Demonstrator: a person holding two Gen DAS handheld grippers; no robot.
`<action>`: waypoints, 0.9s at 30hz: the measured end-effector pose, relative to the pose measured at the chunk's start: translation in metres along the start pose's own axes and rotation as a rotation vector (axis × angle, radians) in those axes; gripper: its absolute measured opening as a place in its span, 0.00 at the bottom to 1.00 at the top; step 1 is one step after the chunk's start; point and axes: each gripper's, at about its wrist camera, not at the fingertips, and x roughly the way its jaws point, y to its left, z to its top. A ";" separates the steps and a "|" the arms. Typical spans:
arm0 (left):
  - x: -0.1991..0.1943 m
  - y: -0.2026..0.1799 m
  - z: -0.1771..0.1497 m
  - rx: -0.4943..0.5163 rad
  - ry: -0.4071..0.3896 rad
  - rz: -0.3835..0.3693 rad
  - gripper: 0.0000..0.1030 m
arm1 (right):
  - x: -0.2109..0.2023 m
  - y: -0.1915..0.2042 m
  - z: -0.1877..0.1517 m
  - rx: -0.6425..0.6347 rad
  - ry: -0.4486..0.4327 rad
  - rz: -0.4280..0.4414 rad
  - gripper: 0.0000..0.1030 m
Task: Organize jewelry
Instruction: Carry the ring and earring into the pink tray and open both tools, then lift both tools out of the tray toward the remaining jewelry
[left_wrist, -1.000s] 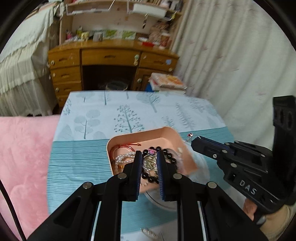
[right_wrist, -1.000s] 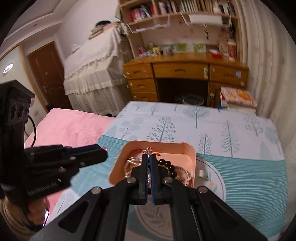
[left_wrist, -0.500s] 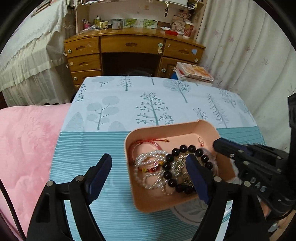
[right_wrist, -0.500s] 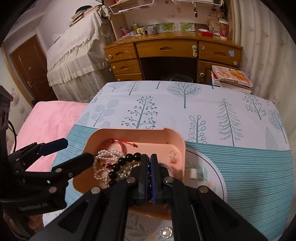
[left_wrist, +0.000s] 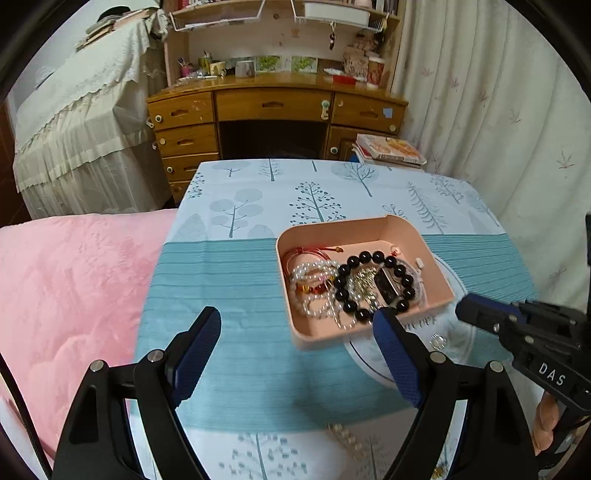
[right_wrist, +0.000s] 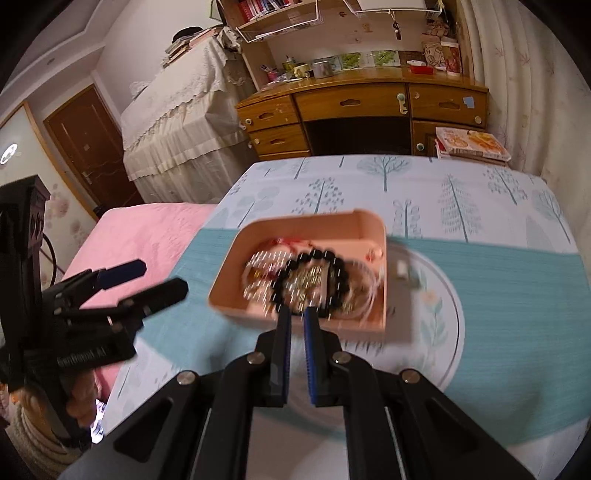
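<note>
A pink tray (left_wrist: 314, 338) on the tree-print tablecloth holds a black bead bracelet (left_wrist: 369, 256), pearl strands (left_wrist: 314, 267), a red cord (left_wrist: 306, 253) and a gold chain (left_wrist: 364, 284). The tray rests partly on a white flowered plate (left_wrist: 364, 356). My left gripper (left_wrist: 297, 321) stands wide open just short of the tray's near left corner, holding nothing. In the right wrist view the tray (right_wrist: 295, 221) is blurred, and my right gripper (right_wrist: 297, 314) hovers at its near edge. Its jaws are opening, with a narrow gap and nothing between them.
A small sparkly ring (left_wrist: 437, 341) lies on the plate, and a gold chain (left_wrist: 343, 435) lies on the cloth near me. A pink blanket (left_wrist: 66, 295) borders the table on the left. A wooden desk (left_wrist: 273, 107) stands behind and a curtain (left_wrist: 498, 110) hangs at the right.
My left gripper went from nearly shut over the tray to wide open. Both grippers drew back toward the tray's near side. The right jaws have parted a little.
</note>
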 end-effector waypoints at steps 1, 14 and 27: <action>-0.005 0.000 -0.004 -0.001 -0.004 -0.005 0.81 | -0.003 0.000 -0.004 0.000 -0.001 0.000 0.07; -0.040 -0.026 -0.069 0.034 0.013 -0.105 0.81 | -0.040 -0.003 -0.063 -0.031 0.025 0.032 0.07; -0.040 -0.044 -0.144 0.057 0.122 -0.169 0.81 | -0.037 0.022 -0.137 -0.202 0.116 0.043 0.07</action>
